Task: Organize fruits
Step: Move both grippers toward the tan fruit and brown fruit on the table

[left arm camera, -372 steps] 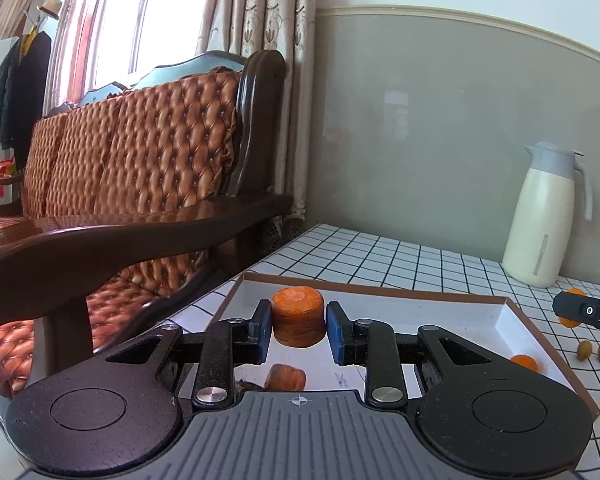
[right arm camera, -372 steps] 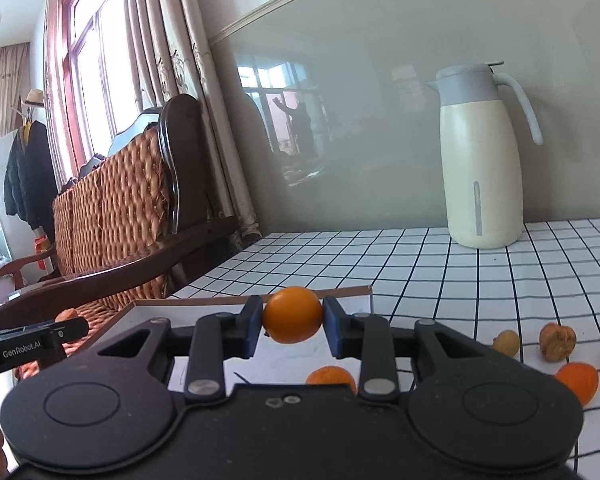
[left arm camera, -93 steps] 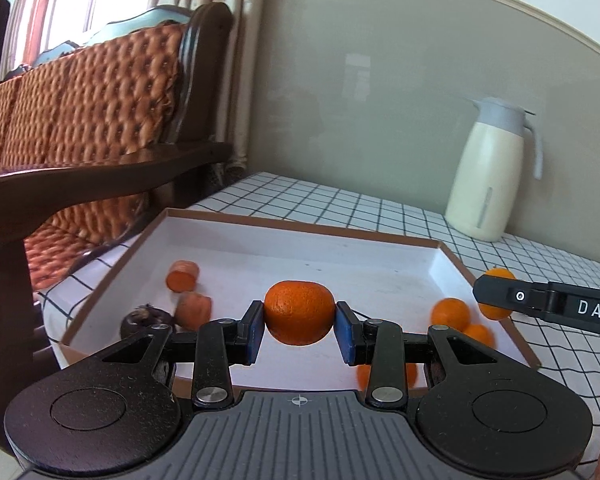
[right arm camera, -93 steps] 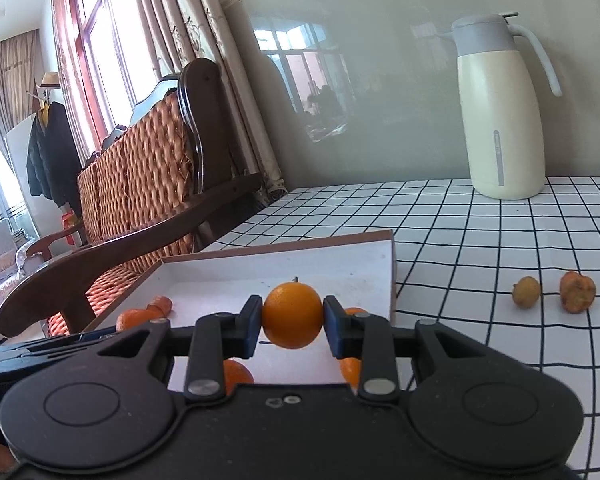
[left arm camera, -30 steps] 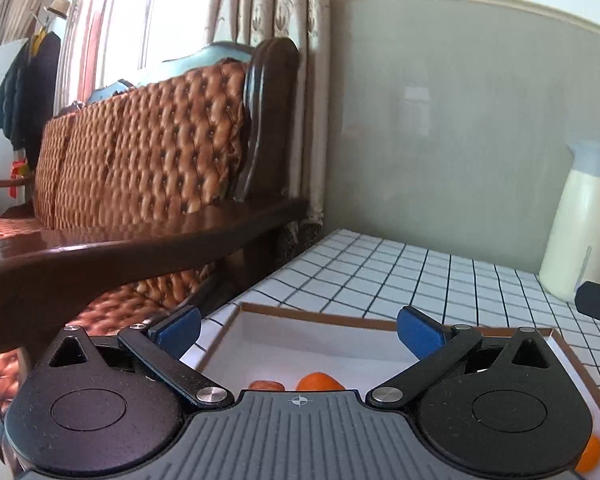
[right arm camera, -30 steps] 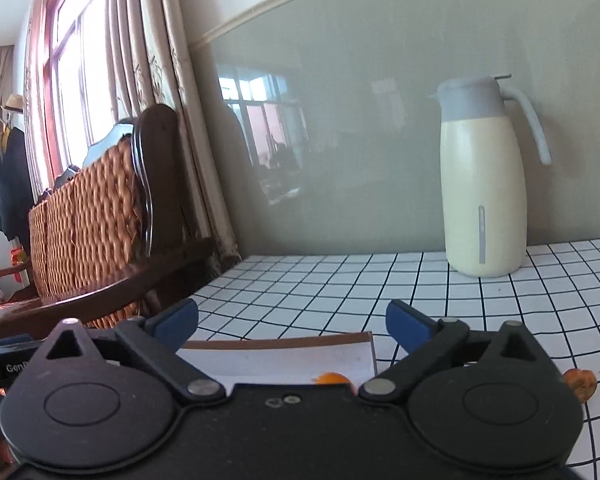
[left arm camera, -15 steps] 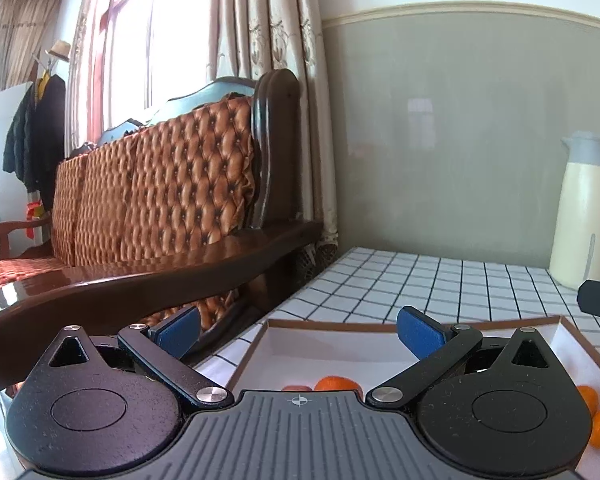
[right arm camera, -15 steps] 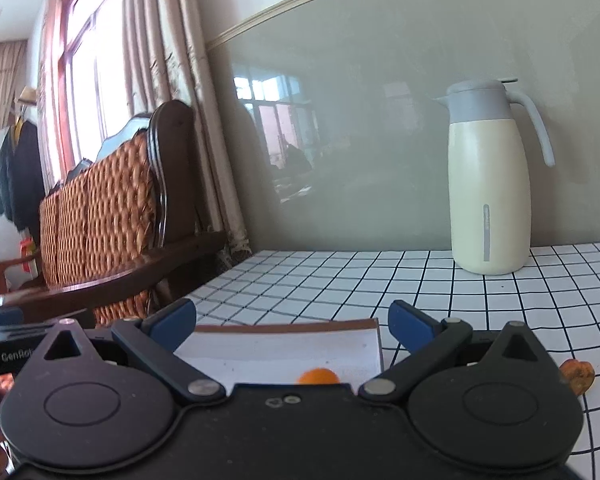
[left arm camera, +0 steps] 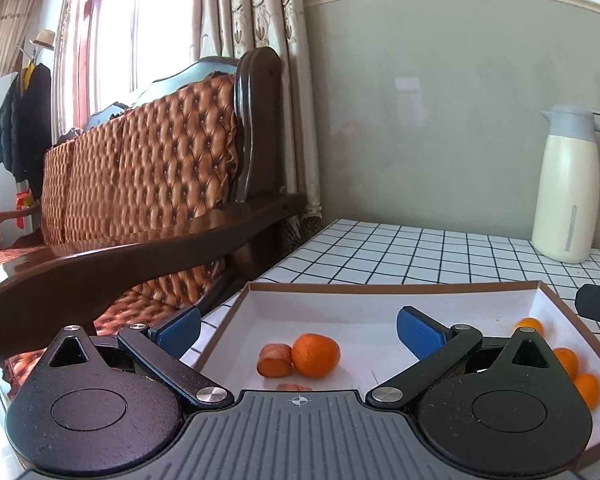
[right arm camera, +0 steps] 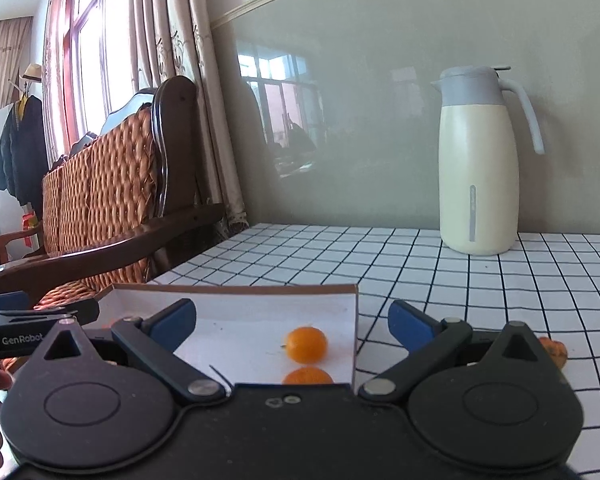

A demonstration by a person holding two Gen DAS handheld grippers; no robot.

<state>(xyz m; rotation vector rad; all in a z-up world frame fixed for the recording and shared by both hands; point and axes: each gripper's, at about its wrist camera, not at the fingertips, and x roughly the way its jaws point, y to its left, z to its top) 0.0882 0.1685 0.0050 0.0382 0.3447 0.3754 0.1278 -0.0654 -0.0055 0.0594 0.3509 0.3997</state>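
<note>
A white tray with a brown rim (left arm camera: 380, 285) lies on the checked table. In the left wrist view a mandarin (left arm camera: 315, 355) rests in it beside a carrot piece (left arm camera: 275, 360), with several small oranges (left arm camera: 565, 362) at its right side. My left gripper (left arm camera: 298, 326) hangs open above the tray with nothing between its blue pads. In the right wrist view the tray (right arm camera: 236, 290) holds two oranges (right arm camera: 306, 345), one partly hidden by the gripper body. My right gripper (right arm camera: 292, 326) is open and empty over the tray's right part.
A cream thermos jug (right arm camera: 478, 160) stands at the back by the wall. A wooden sofa armrest (left arm camera: 140, 256) runs along the table's left edge. One fruit (right arm camera: 554, 352) lies on the tablecloth right of the tray. The other gripper's tip (left arm camera: 598, 310) shows at the right.
Both grippers, open throughout the last second, have risen or tilted so more of the tray and its fruit shows. About three seconds ago each was shut on an orange; those fruits now lie in the tray.
</note>
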